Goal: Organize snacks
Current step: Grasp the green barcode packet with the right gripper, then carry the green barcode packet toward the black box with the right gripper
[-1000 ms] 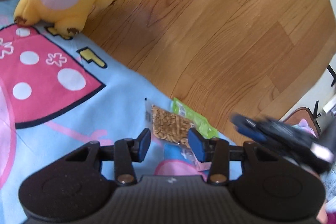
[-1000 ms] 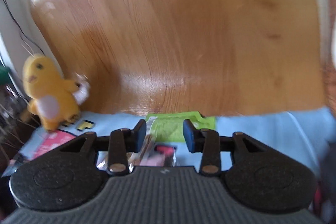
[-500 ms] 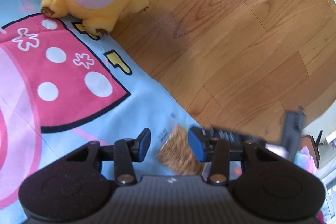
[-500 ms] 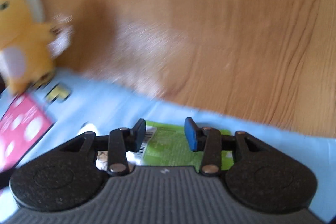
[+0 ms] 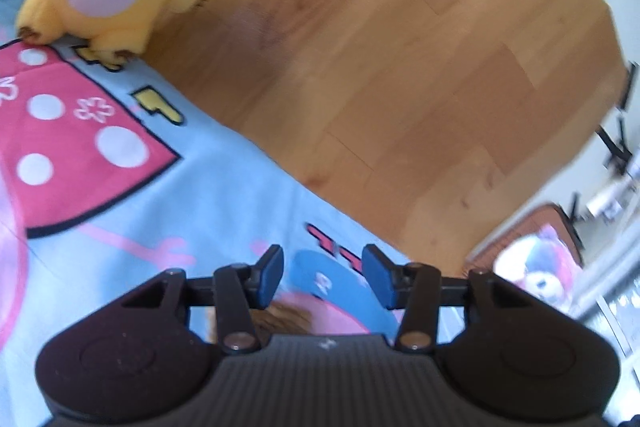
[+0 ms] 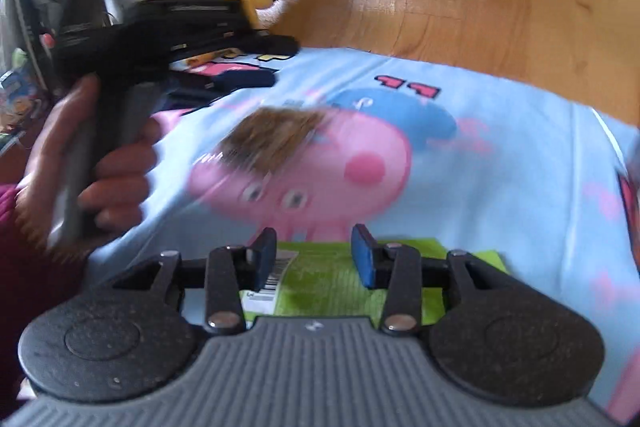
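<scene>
Now your right gripper (image 6: 314,251) stands part open, empty, above the green packet (image 6: 328,283). Your left gripper (image 5: 322,277), jaws just opening, empty, hovers beyond the nut bag (image 6: 276,137) on the blanket (image 6: 500,163).

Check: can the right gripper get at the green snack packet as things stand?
Probably yes. The green snack packet lies flat on the blanket right under the right gripper; its fingers stand apart with nothing between them, and the left gripper is off to the side.
</scene>
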